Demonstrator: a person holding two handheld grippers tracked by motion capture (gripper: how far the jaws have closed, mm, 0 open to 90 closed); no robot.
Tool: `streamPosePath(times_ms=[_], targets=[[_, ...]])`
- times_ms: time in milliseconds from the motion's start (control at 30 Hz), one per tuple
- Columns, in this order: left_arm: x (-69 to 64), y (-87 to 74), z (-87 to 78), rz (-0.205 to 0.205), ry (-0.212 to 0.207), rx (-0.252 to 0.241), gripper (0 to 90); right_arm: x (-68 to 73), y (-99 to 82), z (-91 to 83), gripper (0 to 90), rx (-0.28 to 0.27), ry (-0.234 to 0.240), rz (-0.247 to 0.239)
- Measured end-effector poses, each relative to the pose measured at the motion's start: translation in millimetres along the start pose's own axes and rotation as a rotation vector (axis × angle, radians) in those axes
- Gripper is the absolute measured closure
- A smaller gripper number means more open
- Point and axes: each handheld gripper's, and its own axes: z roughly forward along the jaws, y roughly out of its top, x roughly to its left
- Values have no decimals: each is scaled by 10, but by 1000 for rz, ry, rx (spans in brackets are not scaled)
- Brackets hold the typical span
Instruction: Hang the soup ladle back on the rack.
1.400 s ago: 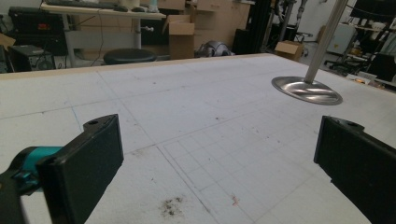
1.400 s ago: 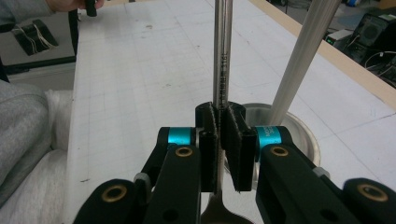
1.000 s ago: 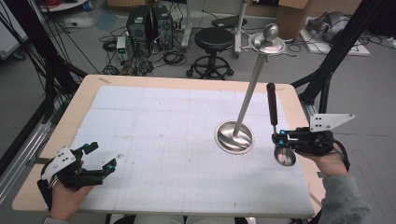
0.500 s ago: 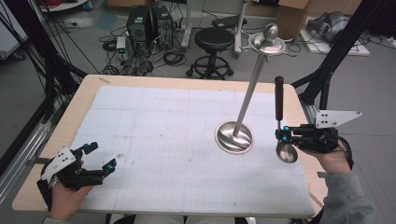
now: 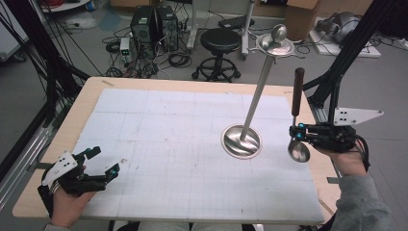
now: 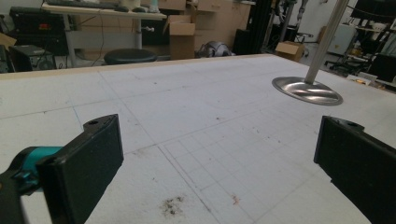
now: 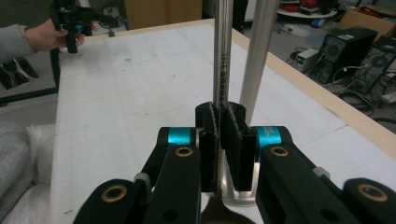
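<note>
A steel stand with a round base (image 5: 241, 141), a slanting pole (image 5: 257, 91) and a dish with a ball on top (image 5: 276, 43) sits right of the mat's centre. My right gripper (image 5: 294, 133) is shut on the thin metal shaft of a ladle (image 5: 299, 151), just right of the base. The ladle hangs upright, dark handle (image 5: 298, 89) up and bowl down. In the right gripper view the pads (image 7: 211, 135) pinch the shaft (image 7: 222, 56), with the pole (image 7: 259, 51) behind. My left gripper (image 5: 103, 160) rests open at the near left, nothing between its jaws (image 6: 219, 154).
A white gridded mat (image 5: 163, 134) covers the wooden table (image 5: 86, 96). Black frame posts (image 5: 337, 82) rise at the right edge. A stool (image 5: 220, 43) and computer boxes (image 5: 149, 24) stand on the floor beyond the far edge.
The ladle has swung from a leftward tilt to upright and shifted slightly right with my right gripper. The left gripper has stayed put.
</note>
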Motion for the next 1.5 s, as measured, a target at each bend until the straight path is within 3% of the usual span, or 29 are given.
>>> streamPosePath(times_ms=[433, 833, 1500], targets=[[5, 5, -10, -3, 1, -3, 18, -40, 88, -123, 843, -21, -42, 7], [12, 13, -26, -9, 4, -16, 18, -133, 101, -137, 843, -51, -61, 74], [14, 9, -28, -9, 2, -13, 18, -117, 207, -91, 843, -38, -54, 53]])
